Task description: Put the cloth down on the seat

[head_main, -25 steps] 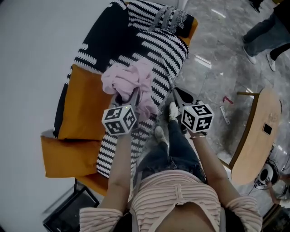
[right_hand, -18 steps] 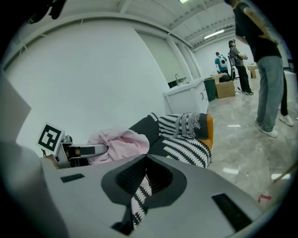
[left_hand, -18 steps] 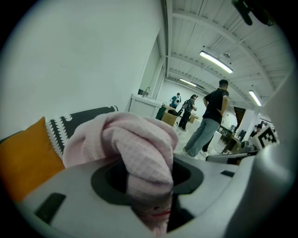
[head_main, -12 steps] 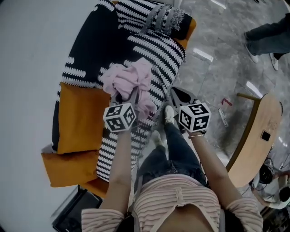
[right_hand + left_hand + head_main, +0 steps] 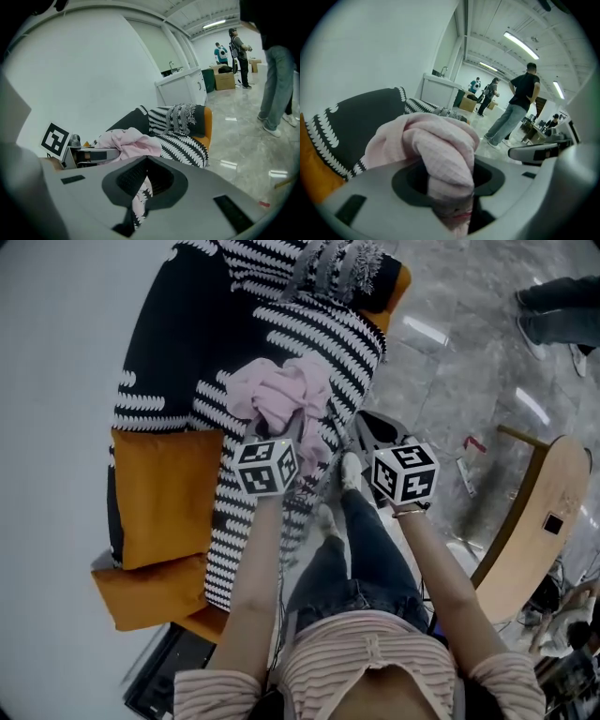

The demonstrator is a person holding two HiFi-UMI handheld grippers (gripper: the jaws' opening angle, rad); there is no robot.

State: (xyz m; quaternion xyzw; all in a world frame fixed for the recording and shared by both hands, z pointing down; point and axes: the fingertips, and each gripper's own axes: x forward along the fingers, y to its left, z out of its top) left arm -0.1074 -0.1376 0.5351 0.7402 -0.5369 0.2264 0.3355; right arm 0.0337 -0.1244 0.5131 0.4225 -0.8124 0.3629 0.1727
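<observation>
A crumpled pink cloth (image 5: 281, 395) hangs over the black-and-white striped throw (image 5: 323, 329) that covers the orange sofa seat. My left gripper (image 5: 281, 434) is shut on the cloth's lower fold. In the left gripper view the pink cloth (image 5: 440, 145) bulges out between the jaws of the left gripper (image 5: 450, 185). My right gripper (image 5: 370, 432) hovers at the sofa's front edge, to the right of the cloth, its jaws a narrow gap apart with nothing in them. In the right gripper view the cloth (image 5: 131, 140) and the left gripper lie ahead of my right gripper (image 5: 140, 190).
An orange cushion (image 5: 159, 493) lies on the sofa at the left, and a grey fringed pillow (image 5: 337, 263) at the far end. A wooden chair (image 5: 534, 521) stands on the tiled floor at the right. A person (image 5: 518, 110) stands beyond the sofa. A dark case (image 5: 169, 681) sits by my left side.
My left gripper has carried the pink cloth a little rightward, away from the orange cushion and over the striped throw. The right gripper has stayed beside the sofa edge.
</observation>
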